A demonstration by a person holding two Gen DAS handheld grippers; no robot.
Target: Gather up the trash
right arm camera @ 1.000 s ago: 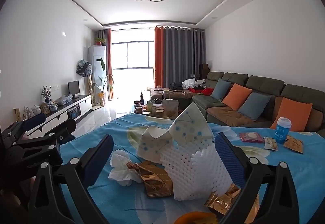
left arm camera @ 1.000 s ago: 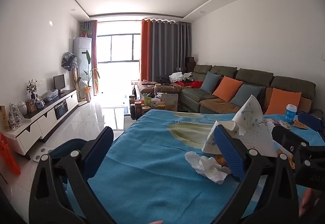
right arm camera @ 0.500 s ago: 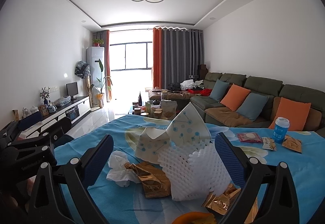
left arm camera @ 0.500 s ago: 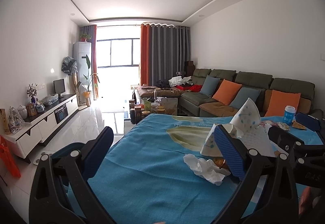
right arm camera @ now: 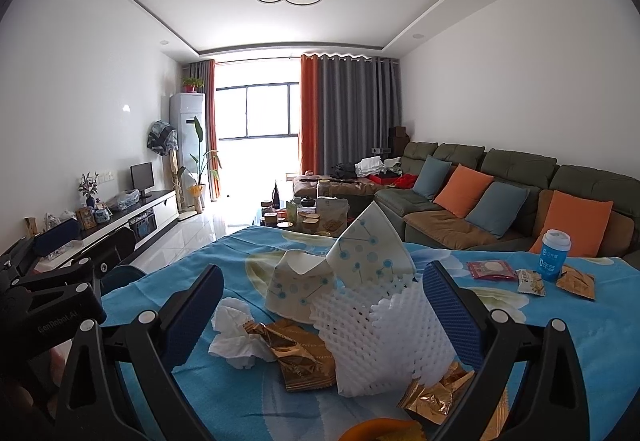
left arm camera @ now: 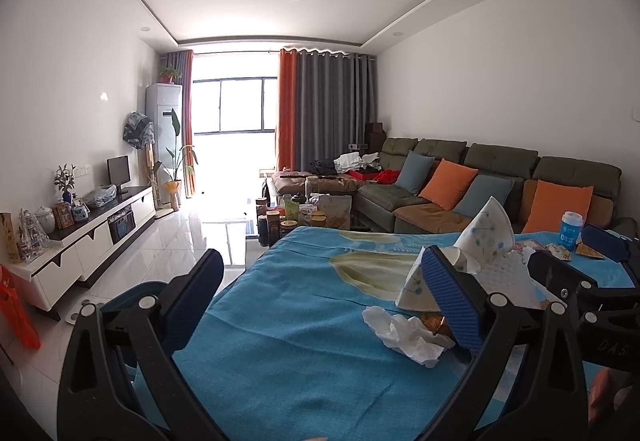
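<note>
Trash lies on a table under a blue cloth (right arm camera: 224,393): a crumpled white tissue (right arm camera: 234,337), gold foil wrappers (right arm camera: 300,353), white foam netting (right arm camera: 384,337) and a dotted paper piece (right arm camera: 352,261). My right gripper (right arm camera: 320,309) is open, its jaws on either side of the pile, holding nothing. My left gripper (left arm camera: 320,297) is open and empty over the cloth (left arm camera: 280,361), left of the tissue (left arm camera: 404,333) and dotted paper (left arm camera: 488,237).
A blue-and-white cup (right arm camera: 554,255), a red packet (right arm camera: 490,269) and small wrappers (right arm camera: 576,281) lie at the table's far right. A sofa with cushions (right arm camera: 500,201) stands behind. A TV cabinet (left arm camera: 80,237) lines the left wall.
Both views have tilted up slightly, so the table and trash sit a little lower. Both grippers stay open and empty.
</note>
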